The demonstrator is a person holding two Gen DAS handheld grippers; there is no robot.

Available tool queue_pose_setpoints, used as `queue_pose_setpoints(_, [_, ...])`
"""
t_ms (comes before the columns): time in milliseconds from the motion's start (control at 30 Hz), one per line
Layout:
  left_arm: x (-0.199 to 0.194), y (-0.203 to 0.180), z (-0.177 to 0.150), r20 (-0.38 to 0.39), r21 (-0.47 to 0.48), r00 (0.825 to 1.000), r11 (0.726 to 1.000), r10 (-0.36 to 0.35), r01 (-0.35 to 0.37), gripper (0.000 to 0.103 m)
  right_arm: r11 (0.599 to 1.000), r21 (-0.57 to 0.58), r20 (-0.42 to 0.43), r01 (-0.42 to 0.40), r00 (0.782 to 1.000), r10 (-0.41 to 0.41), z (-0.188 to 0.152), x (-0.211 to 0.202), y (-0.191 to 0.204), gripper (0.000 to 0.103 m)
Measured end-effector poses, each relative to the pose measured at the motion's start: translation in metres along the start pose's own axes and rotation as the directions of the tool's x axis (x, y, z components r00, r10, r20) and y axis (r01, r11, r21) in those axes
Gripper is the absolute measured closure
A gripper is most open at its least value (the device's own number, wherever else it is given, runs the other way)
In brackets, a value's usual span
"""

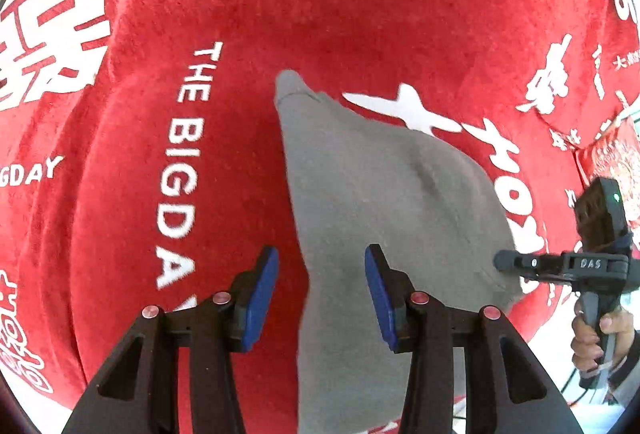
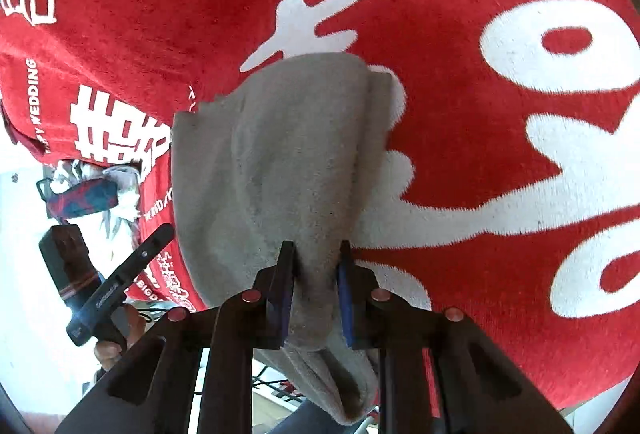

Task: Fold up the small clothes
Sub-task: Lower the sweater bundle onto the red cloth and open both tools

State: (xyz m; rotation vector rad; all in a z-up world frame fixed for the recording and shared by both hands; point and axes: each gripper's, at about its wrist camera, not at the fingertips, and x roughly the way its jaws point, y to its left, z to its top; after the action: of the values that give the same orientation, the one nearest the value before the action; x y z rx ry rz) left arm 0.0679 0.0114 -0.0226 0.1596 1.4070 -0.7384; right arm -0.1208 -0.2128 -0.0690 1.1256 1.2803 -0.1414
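Observation:
A small grey garment (image 1: 380, 193) lies on the red cloth, running from a narrow tip at the centre down to the bottom edge of the left wrist view. My left gripper (image 1: 322, 298) hovers open over its left border; one blue pad is over red cloth, the other over grey. Nothing is held in it. In the right wrist view the grey garment (image 2: 280, 153) bunches into a ridge, and my right gripper (image 2: 316, 274) is shut on that ridge near the table's edge. The right gripper (image 1: 500, 261) also shows at the garment's right border.
A red tablecloth (image 1: 360, 13) with large white lettering covers the table. Its near edge drops off at the bottom of both views. A bundle of patterned clothes (image 2: 88, 189) sits beyond the table's left side. A hand (image 1: 600, 338) holds the right gripper's handle.

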Motion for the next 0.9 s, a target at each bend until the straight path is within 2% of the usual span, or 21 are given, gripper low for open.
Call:
queue_pose_setpoints(100, [0.018,-0.007,0.009,-0.019,0.002,0.999,0.999,0.038,-0.038,0.057,0.974,-0.194,0.042,0.115,0.993,-0.109,-0.002,-0.003,0.035,0.082])
queue_pose_setpoints(167, [0.029,-0.014,0.009,-0.015,0.037,0.993,0.993,0.115,-0.114,0.057,0.951,-0.254,0.068,0.174,0.984,-0.162,-0.005,-0.002,0.043,0.083])
queue_pose_setpoints(200, [0.033,-0.015,0.008,-0.014,0.042,0.992,0.991,0.128,-0.128,0.057,0.938,-0.266,0.077,0.222,0.975,-0.209,-0.003,0.001,0.041,0.083])
queue_pose_setpoints(300, [0.034,-0.007,0.007,-0.015,0.003,0.997,0.997,0.08,-0.08,0.055,0.898,-0.279,0.087,0.339,0.941,-0.328,-0.004,0.018,0.022,0.086])
queue_pose_setpoints(400, [0.033,-0.008,0.007,-0.025,-0.004,0.997,0.997,0.077,-0.077,0.053,0.925,-0.212,0.092,0.314,0.949,-0.301,-0.005,0.012,0.012,0.085])
queue_pose_setpoints(500, [0.026,-0.014,0.006,-0.021,0.013,0.994,0.994,0.111,-0.111,0.053,0.923,-0.187,0.096,0.335,0.942,-0.322,-0.012,0.005,0.01,0.084])
queue_pose_setpoints(633, [0.015,-0.016,-0.001,-0.034,0.007,0.99,0.991,0.134,-0.134,0.053,0.933,-0.137,0.083,0.332,0.943,-0.323,-0.021,-0.007,0.007,0.084])
queue_pose_setpoints(667, [0.011,-0.016,-0.003,-0.04,0.005,0.989,0.99,0.14,-0.14,0.053,0.938,-0.117,0.083,0.327,0.944,-0.319,-0.024,-0.012,0.008,0.079])
queue_pose_setpoints(833, [0.0,-0.016,-0.017,-0.069,0.029,0.981,0.983,0.184,-0.182,0.053,0.956,-0.091,0.089,0.281,0.958,-0.273,-0.043,-0.02,0.023,0.078])
queue_pose_setpoints(900, [-0.002,-0.015,-0.024,-0.088,0.038,0.976,0.979,0.201,-0.198,0.053,0.956,-0.095,0.075,0.276,0.96,-0.269,-0.052,-0.017,0.03,0.07])
